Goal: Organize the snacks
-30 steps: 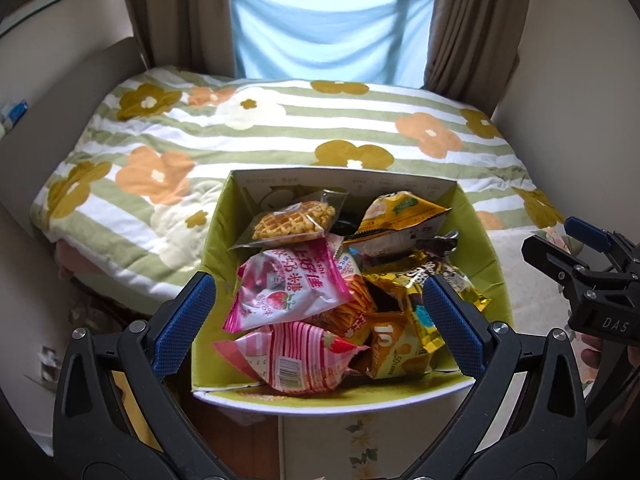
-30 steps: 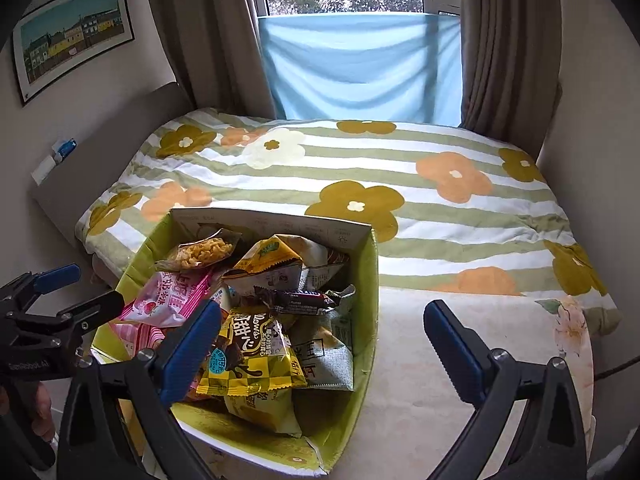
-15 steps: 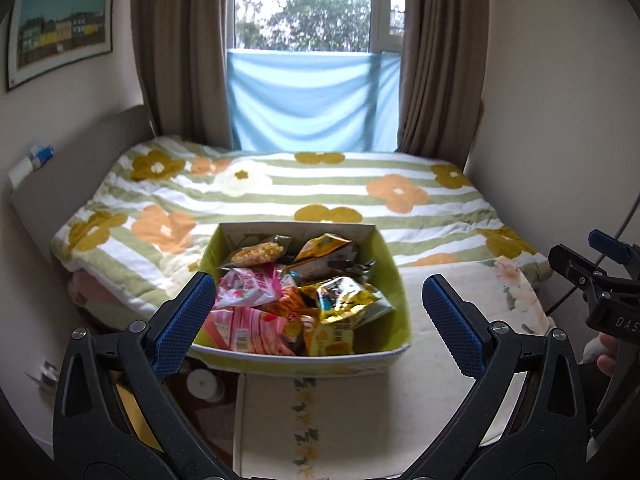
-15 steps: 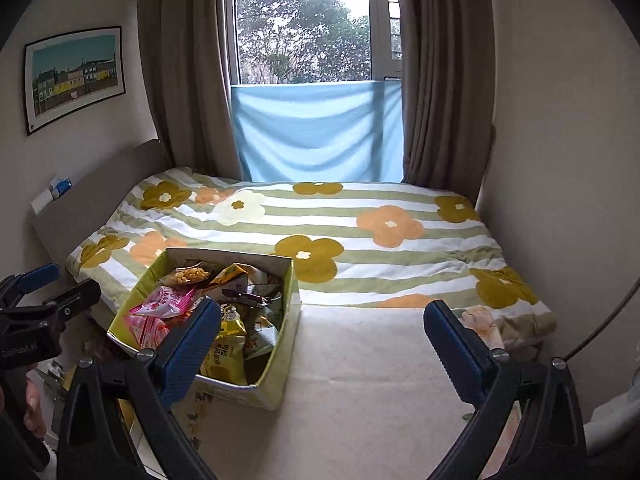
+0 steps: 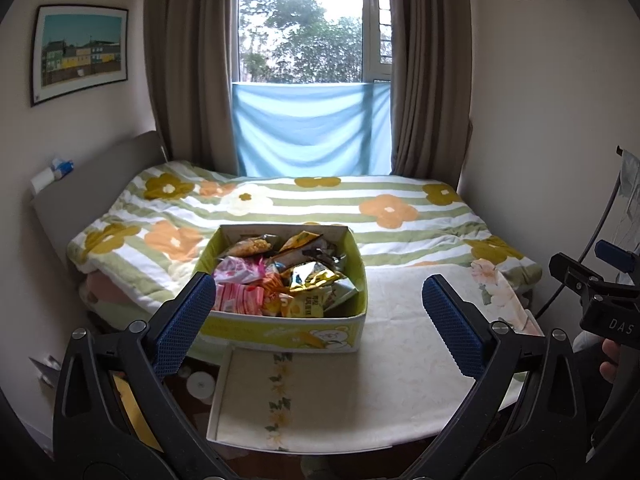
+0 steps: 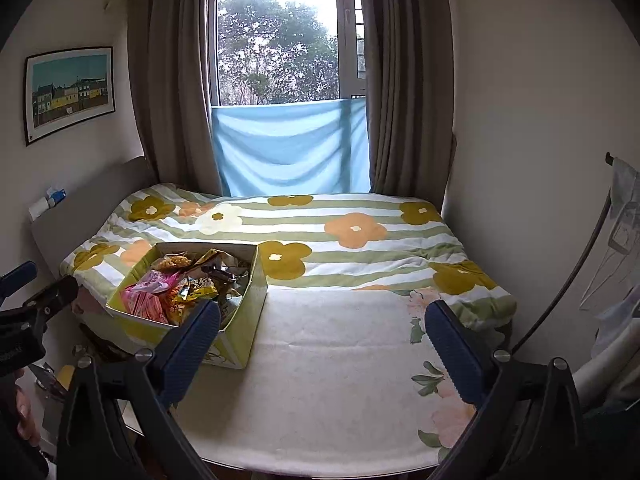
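Observation:
A yellow-green cardboard box (image 5: 288, 330) full of mixed snack packets (image 5: 280, 280) sits at the left end of a white cloth-covered table (image 5: 400, 340), against the bed. It also shows in the right wrist view (image 6: 240, 332), with its packets (image 6: 180, 288) heaped inside. My left gripper (image 5: 318, 320) is open and empty, held back from the box. My right gripper (image 6: 322, 340) is open and empty, over the table to the right of the box. Each gripper shows at the edge of the other's view.
A bed with a flowered striped quilt (image 5: 360, 208) lies behind the table. A grey headboard (image 5: 92, 184) stands left, walls close in right. Brown curtains (image 6: 408, 100) and a blue cloth (image 6: 292, 148) frame the window. The floor (image 5: 192, 384) below the table's left holds small items.
Both grippers have pulled far back and up from the box, which now looks small and distant. Both stay open and empty.

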